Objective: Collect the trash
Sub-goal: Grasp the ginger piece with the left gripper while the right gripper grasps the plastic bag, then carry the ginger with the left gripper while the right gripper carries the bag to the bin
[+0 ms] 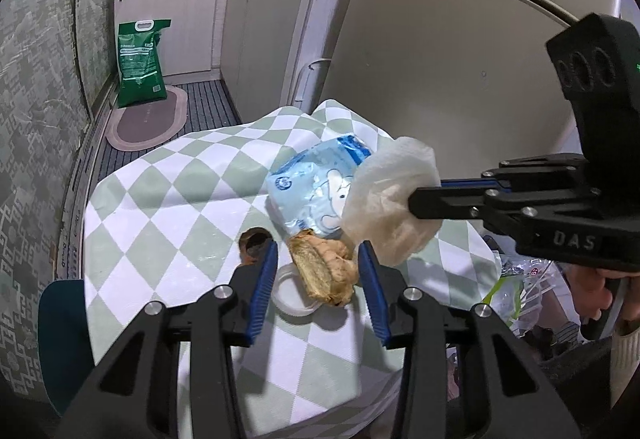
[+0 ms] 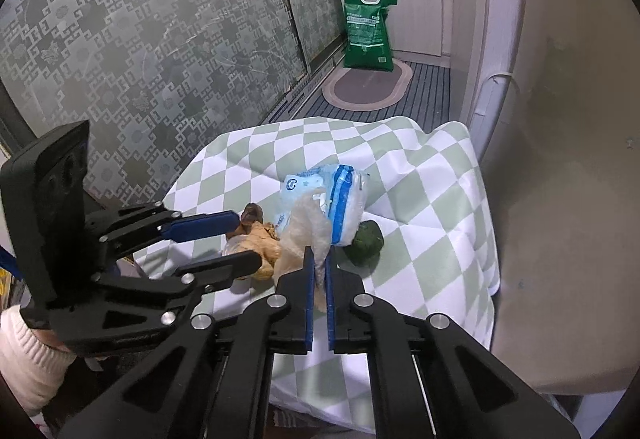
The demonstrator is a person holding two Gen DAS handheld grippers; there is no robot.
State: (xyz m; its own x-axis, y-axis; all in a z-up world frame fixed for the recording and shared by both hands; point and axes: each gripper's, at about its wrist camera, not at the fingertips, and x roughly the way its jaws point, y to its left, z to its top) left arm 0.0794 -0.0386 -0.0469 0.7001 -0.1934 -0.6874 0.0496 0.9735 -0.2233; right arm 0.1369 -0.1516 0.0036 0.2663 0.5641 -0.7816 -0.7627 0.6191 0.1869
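A crumpled translucent plastic bag point(image 1: 390, 199) hangs pinched in the right gripper point(image 2: 319, 267) above the checkered cloth point(image 1: 168, 199) on the bench. The left gripper point(image 1: 318, 267) is spread on either side of a ginger root point(image 1: 324, 267), not visibly touching it. Just behind lie a blue tissue pack point(image 1: 312, 191), a brown scrap point(image 1: 254, 243) and a green lump point(image 2: 366, 239); the cloth's far edge drops toward the floor.

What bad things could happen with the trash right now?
The right gripper pinches only an edge of the crumpled tissue, so it might slip out and fall. The open left gripper sits around the brown scrap, which lies partly on a small white lid; closing could knock the lid. The two grippers are close and might bump.
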